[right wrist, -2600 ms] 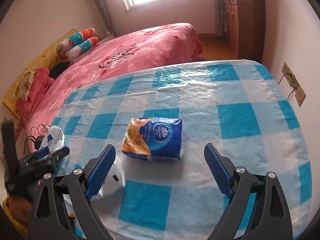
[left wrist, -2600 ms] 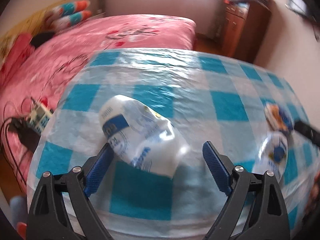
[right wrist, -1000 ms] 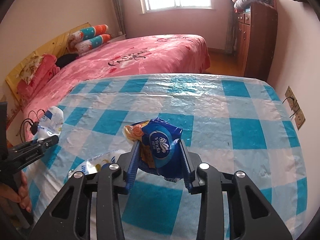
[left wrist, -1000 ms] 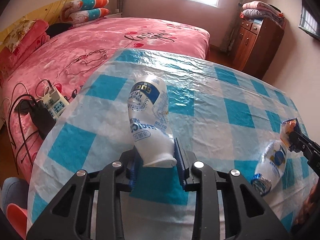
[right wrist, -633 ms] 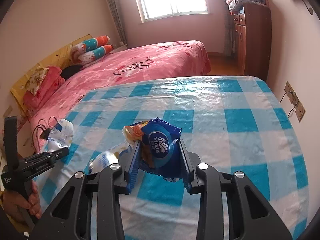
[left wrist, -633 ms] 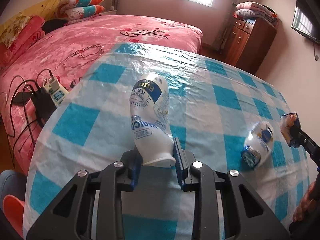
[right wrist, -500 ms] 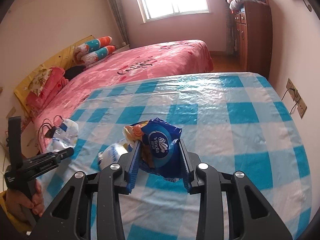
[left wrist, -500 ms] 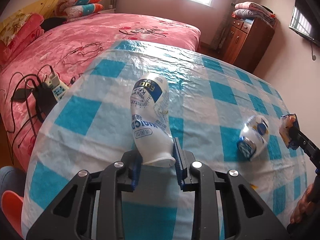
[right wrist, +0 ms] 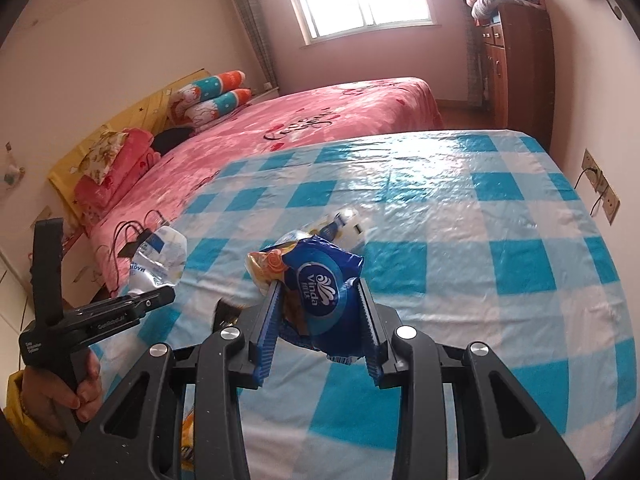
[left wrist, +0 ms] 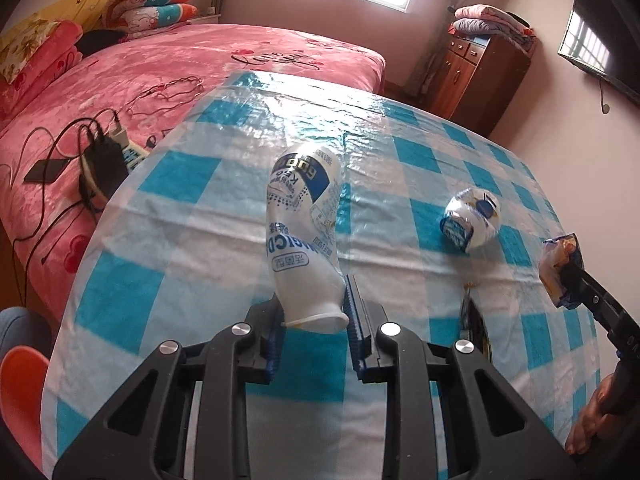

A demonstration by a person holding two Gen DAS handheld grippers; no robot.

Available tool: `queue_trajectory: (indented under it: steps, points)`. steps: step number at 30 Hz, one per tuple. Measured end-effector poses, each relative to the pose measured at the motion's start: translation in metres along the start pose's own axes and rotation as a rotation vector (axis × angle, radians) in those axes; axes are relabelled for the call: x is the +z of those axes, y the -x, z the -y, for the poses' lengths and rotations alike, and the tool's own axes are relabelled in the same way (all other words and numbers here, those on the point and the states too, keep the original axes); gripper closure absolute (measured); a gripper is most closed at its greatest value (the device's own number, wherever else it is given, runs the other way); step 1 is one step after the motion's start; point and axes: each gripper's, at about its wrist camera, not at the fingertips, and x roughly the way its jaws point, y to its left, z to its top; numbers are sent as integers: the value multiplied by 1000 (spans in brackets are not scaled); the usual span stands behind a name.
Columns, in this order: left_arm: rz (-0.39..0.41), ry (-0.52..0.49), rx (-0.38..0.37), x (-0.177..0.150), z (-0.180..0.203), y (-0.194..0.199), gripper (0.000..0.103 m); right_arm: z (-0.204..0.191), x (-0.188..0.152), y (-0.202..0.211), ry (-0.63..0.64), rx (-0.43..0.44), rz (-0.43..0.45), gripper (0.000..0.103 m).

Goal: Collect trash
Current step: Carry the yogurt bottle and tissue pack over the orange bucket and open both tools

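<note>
The crushed white plastic bottle (left wrist: 304, 236) with blue print is clamped at its neck end between the blue pads of the left gripper (left wrist: 314, 320), its base pointing away toward the far edge of the desk (left wrist: 192, 232); it is lifted clear of the checked cloth, over the left half of the desk. In the right wrist view the same bottle (right wrist: 160, 256) sticks out beyond the left gripper (right wrist: 160, 300), near the desk's left edge.

The blue and orange tissue packet (right wrist: 316, 284), printed "Vinda", is pinched upright in the right gripper (right wrist: 320, 320), which grasps it by its lower half, above the near middle of the desk. The left wrist view shows this packet (left wrist: 556, 268) held at the tip of the right gripper (left wrist: 568, 280) by the desk's right edge.

A small white and blue bottle (left wrist: 472, 216) lies on its side on the cloth between the two grippers, toward the right half of the desk, touched by neither. A dark wrapper (left wrist: 474, 328) lies flat near the front edge, just beside the left gripper's right arm.

Beyond the desk's left edge a pink bed (left wrist: 160, 68) carries a power strip with black cables (left wrist: 104, 152). A wooden cabinet (right wrist: 516, 60) stands past the far right corner.
</note>
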Motion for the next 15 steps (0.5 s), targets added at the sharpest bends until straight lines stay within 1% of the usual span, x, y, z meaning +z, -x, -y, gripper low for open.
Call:
queue_trajectory:
  steps: [8,15]
  points:
    - [-9,29,1,-22,-18,17,75,-26,-22,10,19,23,-36,65]
    - [-8,49,6,-38,-38,34,75,-42,-28,20,28,36,-38,65]
